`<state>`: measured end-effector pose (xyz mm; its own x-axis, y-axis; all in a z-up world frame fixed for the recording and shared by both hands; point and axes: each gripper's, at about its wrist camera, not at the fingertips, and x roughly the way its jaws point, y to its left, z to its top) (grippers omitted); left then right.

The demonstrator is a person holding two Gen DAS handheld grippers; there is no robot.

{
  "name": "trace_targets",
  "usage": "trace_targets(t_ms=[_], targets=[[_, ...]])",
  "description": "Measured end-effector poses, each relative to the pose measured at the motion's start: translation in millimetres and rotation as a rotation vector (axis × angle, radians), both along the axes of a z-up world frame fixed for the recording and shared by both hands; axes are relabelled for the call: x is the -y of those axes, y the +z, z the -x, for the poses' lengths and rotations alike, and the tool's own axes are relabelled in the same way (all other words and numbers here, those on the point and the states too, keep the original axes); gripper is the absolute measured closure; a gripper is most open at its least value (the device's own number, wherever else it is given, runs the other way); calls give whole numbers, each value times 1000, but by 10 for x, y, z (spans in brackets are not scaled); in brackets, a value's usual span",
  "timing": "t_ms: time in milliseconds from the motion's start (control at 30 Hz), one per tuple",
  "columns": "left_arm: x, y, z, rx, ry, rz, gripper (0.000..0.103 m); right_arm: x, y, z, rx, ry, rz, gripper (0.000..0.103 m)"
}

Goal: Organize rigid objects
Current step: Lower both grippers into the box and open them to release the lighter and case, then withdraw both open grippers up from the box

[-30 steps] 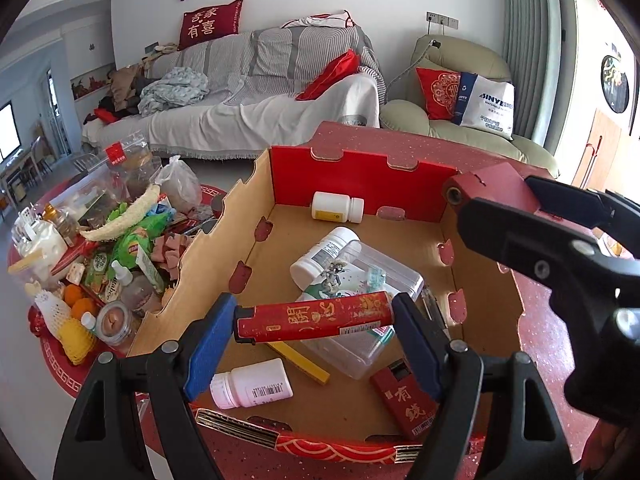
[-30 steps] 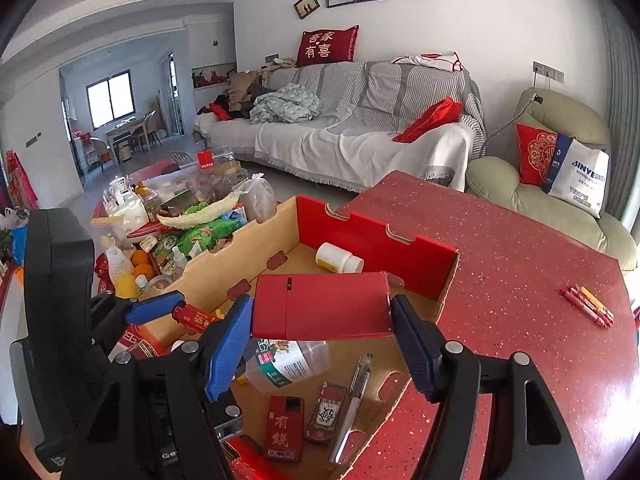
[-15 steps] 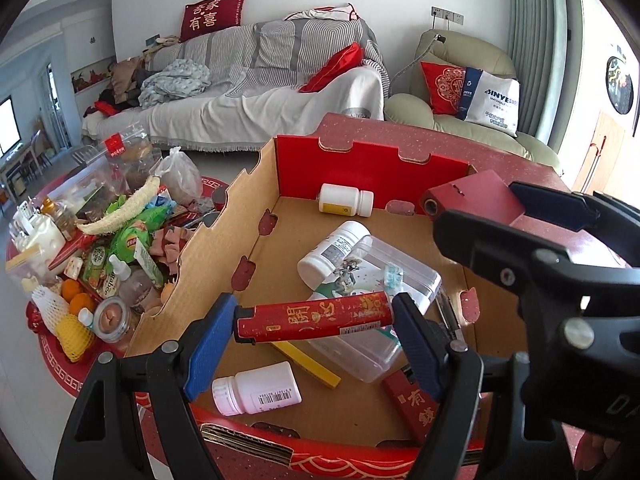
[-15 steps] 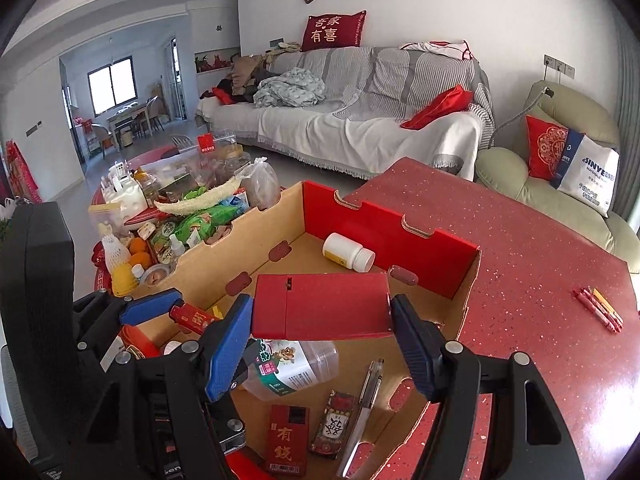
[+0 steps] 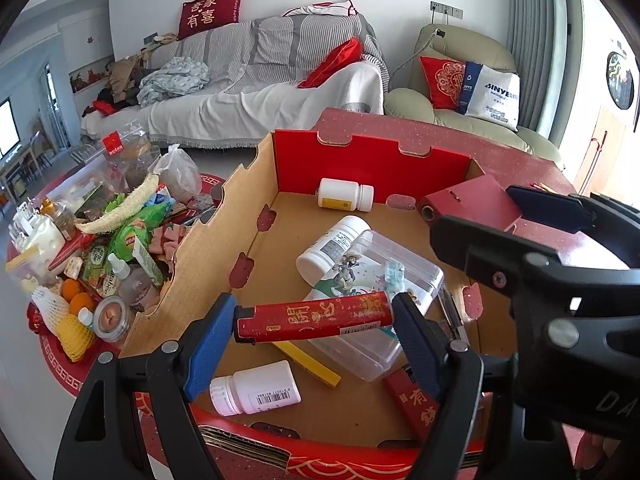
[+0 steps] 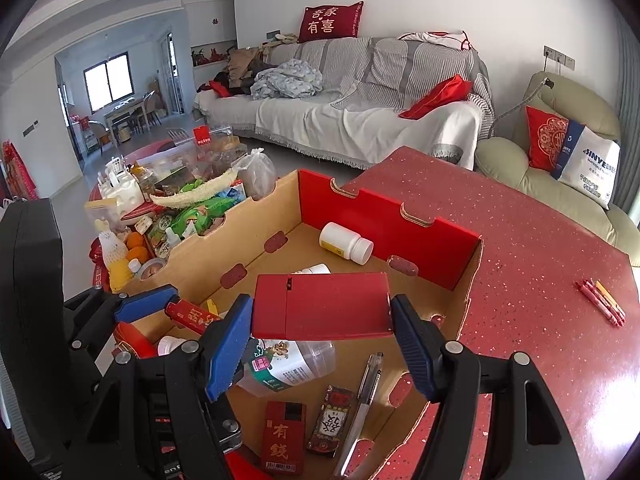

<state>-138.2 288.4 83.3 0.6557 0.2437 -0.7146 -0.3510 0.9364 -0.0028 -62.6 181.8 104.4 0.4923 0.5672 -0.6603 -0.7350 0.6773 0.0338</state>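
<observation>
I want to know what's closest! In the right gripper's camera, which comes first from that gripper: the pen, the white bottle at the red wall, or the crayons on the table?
1. The pen: in the box, just below the right gripper.
2. The white bottle: farther back, lying by the box's red wall.
3. The crayons: farthest, out on the red table, off to the right.

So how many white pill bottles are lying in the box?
3. One lies by the red back wall, one leans against the clear jar, one lies at the near edge. More may be hidden.
</observation>
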Motion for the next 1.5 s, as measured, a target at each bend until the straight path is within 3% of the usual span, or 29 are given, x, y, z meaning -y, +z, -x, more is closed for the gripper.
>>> trace_targets(t_ms=[767,867,900,967,1033,1300,1500], targets=[[-37,-28,-9,-14,-18,2,21,-28,-38,-3,-7,6,6,32],[-1,-54,-31,-36,-39,-10,19,-43,-36,-11,-24,12,-6,29],[18,-54,-39,-35,-51,-6,17,-30,-23,-8,-15,-4,-10,18],[18,-56,-61,-32,-56,0,14,-6,-6,-5,-10,-7,-19,15],[20,-54,-70,-36,-42,-18,0,20,17,0,-6,-10,-27,15],[-8,-3,-44,-13,-69,-31,0,224,229,-34,16,-43,-84,15],[-23,46,-3,8,-80,45,0,393,350,-115,26,-79,-110,15]])
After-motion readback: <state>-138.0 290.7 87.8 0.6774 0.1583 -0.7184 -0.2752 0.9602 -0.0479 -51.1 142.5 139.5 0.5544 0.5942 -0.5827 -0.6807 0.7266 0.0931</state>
